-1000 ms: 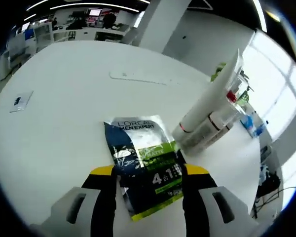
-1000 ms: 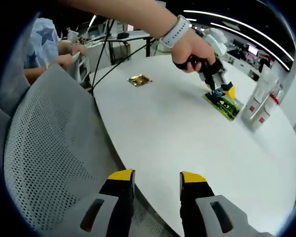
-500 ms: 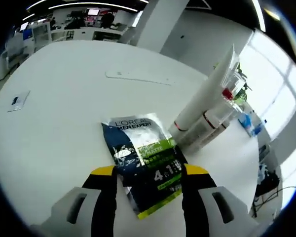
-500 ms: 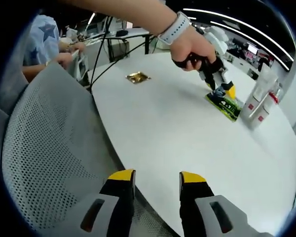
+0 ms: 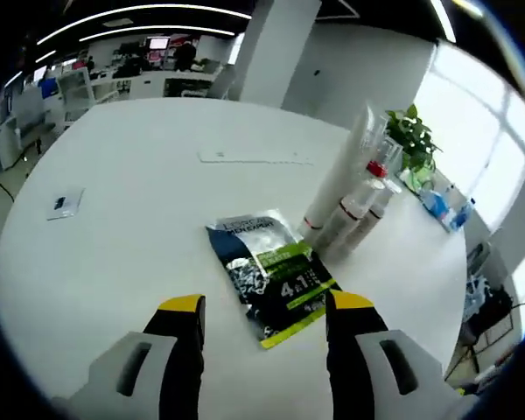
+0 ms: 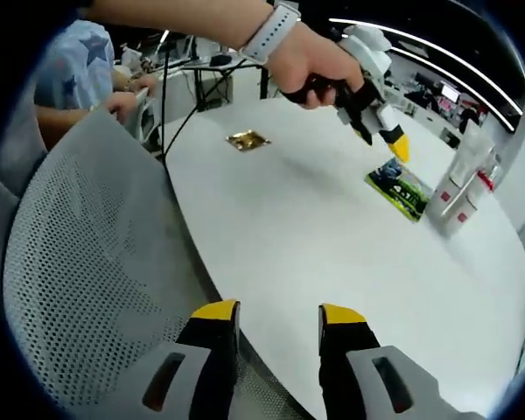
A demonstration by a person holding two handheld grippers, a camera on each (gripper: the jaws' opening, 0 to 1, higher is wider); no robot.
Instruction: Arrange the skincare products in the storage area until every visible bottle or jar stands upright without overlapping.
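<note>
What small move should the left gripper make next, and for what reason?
Probably lower the left gripper back onto the sachet. Its jaws are open and raised above the white table, while the sachet lies flat beside the upright tubes, close to their bases. It looks like the one product not standing, so it likely needs regrasping. The right gripper hangs open by a mesh chair.

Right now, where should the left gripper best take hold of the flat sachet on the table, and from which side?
Probably its near short edge. The sachet lies flat on the white table, so a low approach from the open left gripper side suits it. The upright tubes stand close beyond its far end.
</note>
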